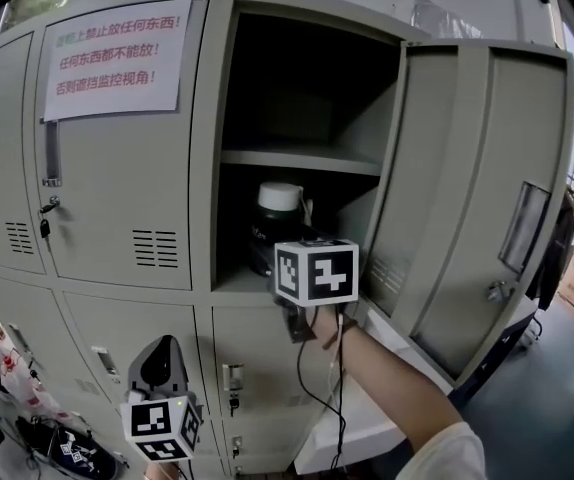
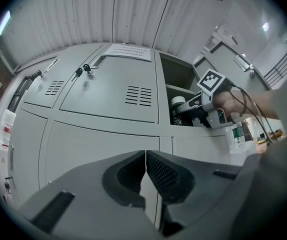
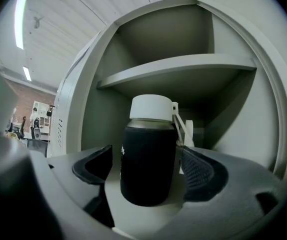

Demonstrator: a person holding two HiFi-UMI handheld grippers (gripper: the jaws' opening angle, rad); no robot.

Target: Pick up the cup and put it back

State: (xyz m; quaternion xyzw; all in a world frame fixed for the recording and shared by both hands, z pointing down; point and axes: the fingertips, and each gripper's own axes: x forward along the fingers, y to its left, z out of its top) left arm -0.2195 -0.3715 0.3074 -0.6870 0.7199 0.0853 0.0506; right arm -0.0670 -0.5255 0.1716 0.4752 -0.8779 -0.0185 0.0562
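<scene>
a paper sign [image 1: 114, 58] on the grey metal locker [image 1: 117, 218] reads in red "任何东西都不能放!". the cup [image 3: 148, 174], a black-sleeved cylinder with a white lid, stands in the locker's open lower compartment between the spread jaws of the right hand-held gripper [image 3: 147, 156], untouched. at 7 o'clock in the head view, the left hand-held gripper [image 2: 145, 176] is pressed together.

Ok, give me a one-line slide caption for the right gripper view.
Right gripper open around the white-lidded black cup standing in the open locker, jaws clear of its sides.

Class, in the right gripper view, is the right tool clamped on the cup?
No: the right tool has its jaws apart, clear of the cup.
</scene>
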